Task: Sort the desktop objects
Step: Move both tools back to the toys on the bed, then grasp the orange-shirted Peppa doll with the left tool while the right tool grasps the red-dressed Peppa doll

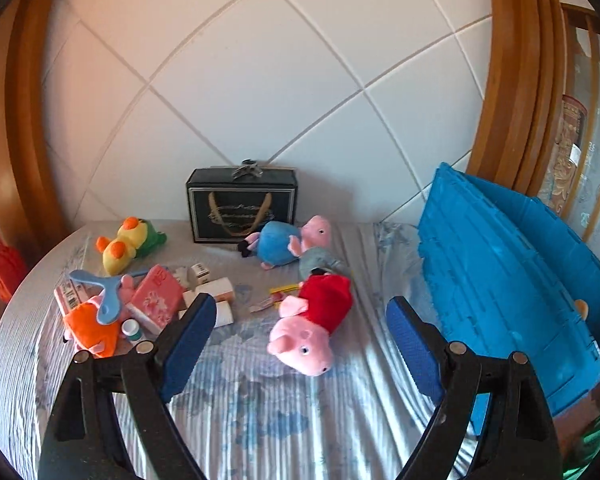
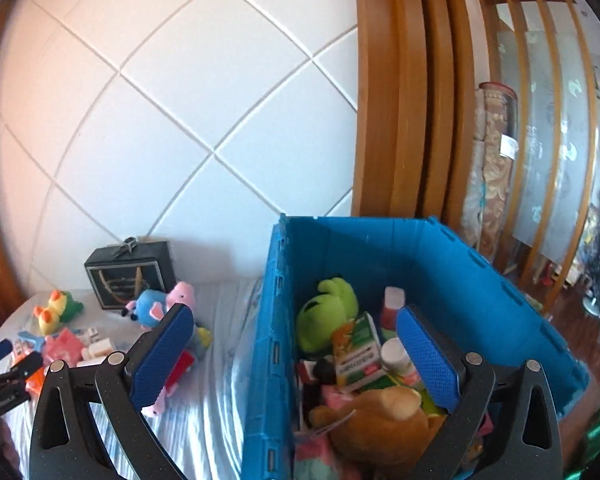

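My left gripper (image 1: 300,300) hangs open and empty over the striped bedspread (image 1: 260,412), just short of a pig plush in a red dress (image 1: 320,316). Farther back lie a pig plush in blue (image 1: 284,242) and a yellow-green duck plush (image 1: 128,242). At the left is a heap with a pink packet (image 1: 158,300), small white boxes (image 1: 212,292) and an orange plush (image 1: 92,328). My right gripper (image 2: 294,311) is open with nothing in it above the blue crate (image 2: 420,248). The crate holds a green frog plush (image 2: 328,312), a brown plush (image 2: 380,424), a medicine box (image 2: 358,352) and bottles.
A black gift bag (image 1: 242,208) stands against the white padded headboard (image 1: 260,80). The blue crate (image 1: 500,280) sits at the bed's right edge. A wooden frame (image 2: 396,100) and a glass door (image 2: 548,120) lie beyond it. The left gripper (image 2: 4,364) shows at the right view's left edge.
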